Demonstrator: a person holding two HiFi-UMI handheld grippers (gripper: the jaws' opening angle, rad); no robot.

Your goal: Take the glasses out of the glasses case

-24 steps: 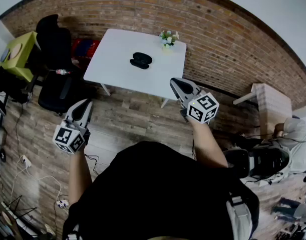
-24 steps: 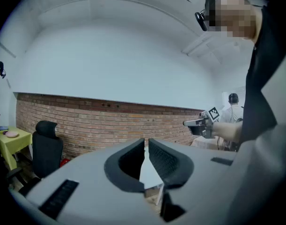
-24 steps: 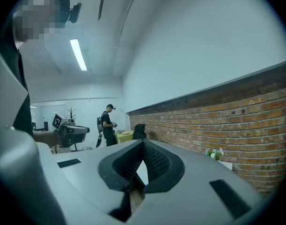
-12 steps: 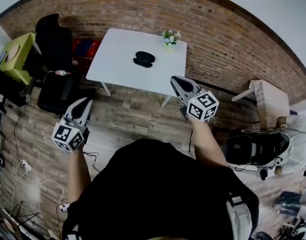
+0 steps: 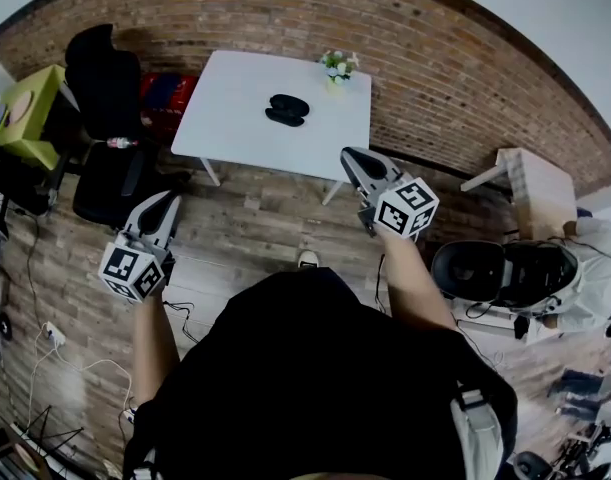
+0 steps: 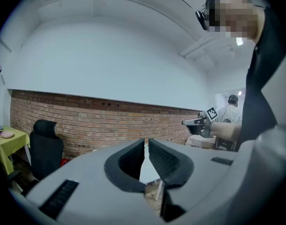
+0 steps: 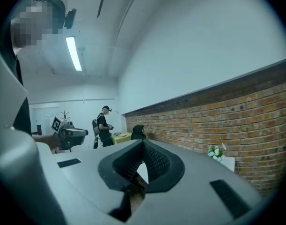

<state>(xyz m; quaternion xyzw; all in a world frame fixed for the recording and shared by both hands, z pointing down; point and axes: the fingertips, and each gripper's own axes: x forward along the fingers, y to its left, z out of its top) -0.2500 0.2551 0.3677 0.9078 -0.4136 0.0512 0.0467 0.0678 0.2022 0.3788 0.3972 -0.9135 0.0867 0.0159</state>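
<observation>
From the head view, the glasses case [image 5: 287, 110] lies on the white bench [image 5: 235, 88], well ahead of my left gripper [image 5: 165, 204] and right gripper [image 5: 351, 158]. I judge this to be the approach, with nothing grasped yet.

In the left gripper view, my jaws stand all but together, holding nothing.

In the right gripper view, my jaws meet and are empty. Next I must close in on the case and part them.
</observation>
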